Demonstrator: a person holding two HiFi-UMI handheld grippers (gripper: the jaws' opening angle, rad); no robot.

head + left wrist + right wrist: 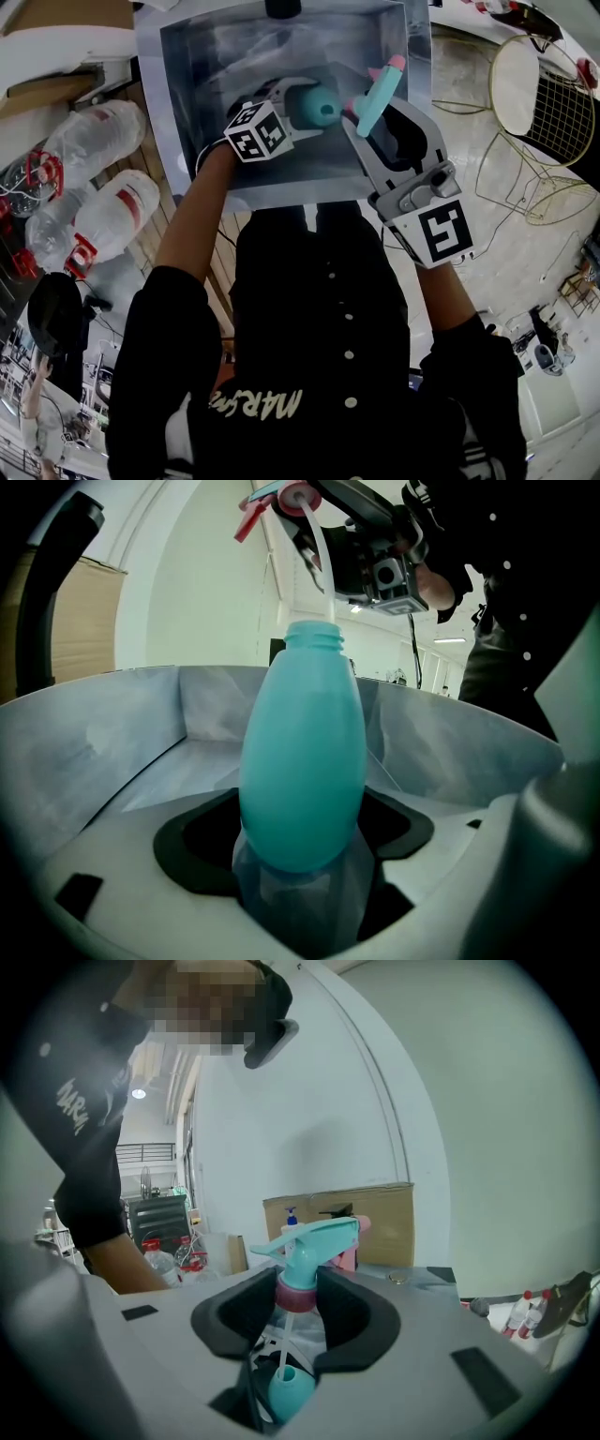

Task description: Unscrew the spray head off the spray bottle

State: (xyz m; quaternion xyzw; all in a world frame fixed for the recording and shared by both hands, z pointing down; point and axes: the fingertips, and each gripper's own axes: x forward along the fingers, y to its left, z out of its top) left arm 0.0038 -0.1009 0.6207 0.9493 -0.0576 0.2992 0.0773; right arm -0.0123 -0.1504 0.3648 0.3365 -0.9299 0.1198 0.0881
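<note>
Spray head [309, 1237] sits unscrewed just above the bottle [302, 761], over the far tray [187, 94]. Your right tongs [298, 1302] clamp its collar, and your left tongs [300, 847] clench the bottle. Next, lift straight up until the tube [284, 1340] clears the neck.

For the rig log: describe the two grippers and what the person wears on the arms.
The left gripper and right gripper have pale grey bodies with black, scooped fingers. Each carries a cube with black-and-white square markers. The person wears a black top with white buttons and pale lettering; its black sleeves stop short of the wrists.
</note>
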